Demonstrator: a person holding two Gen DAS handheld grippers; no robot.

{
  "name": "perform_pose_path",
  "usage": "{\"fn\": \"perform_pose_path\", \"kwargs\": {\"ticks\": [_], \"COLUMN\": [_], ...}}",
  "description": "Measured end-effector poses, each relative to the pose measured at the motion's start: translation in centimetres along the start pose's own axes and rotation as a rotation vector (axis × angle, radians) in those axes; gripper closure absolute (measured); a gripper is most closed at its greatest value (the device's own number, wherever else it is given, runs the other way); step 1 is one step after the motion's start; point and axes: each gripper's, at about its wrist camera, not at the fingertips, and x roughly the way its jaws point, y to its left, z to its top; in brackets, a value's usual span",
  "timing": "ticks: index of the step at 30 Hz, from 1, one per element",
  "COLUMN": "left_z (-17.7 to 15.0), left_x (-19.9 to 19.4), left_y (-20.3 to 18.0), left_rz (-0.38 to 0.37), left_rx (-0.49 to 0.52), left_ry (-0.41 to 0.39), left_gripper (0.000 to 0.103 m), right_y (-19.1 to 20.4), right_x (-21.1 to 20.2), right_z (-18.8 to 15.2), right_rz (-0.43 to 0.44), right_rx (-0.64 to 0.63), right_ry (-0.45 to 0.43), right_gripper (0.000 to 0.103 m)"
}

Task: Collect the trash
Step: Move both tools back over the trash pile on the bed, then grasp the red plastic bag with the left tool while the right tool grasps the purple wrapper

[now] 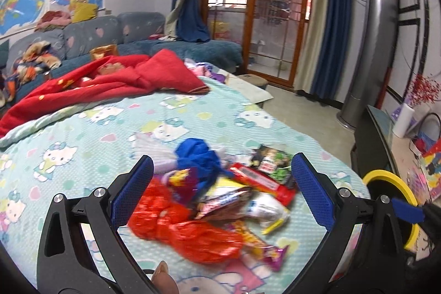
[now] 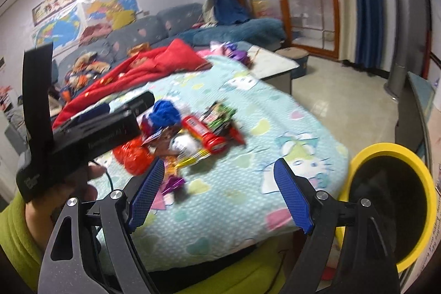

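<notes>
Left wrist view is showing the left claw hanging released over the trash, heaped on the bed for picking. Right claw, also released and empty, is hovering beside the bin, placed close for drops.

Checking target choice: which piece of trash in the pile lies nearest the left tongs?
The crumpled red foil wrapper. It lies at the near edge of the pile, just ahead of the open left tongs; the blue bag and red tube wrapper lie farther back.
</notes>
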Motion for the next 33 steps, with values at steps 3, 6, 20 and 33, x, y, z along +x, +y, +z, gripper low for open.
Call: {"fn": "perform_pose_path", "kwargs": {"ticks": [3,6,20,33], "left_z": [-0.1,-0.4,-2.3,-3.7], "left_x": [0.3,0.6,3.3,5.3], "left_y": [1.5,3.0,8.7,9.9], "left_rz": [0.028,0.046,0.061,-0.03], "left_rx": [-0.021,-0.047,-0.182,-0.25], "left_ry": [0.012,0.029,0.159,0.24], "left_gripper": [0.011,0.011,0.011,0.04], "right_y": [0.6,1.4,3.3,3.5], "right_x": [1.3,2.6,8.6,9.3], "right_z": [-0.2,-0.6,-1.4,-2.3], "right_rz": [0.042,0.06,0.132,0.171], "right_rx": [-0.009,-0.025,-0.04,-0.055], "right_ry": [0.048,0.093,0.242,0.287], "right_gripper": [0.024,0.024,0.04,0.082]}}
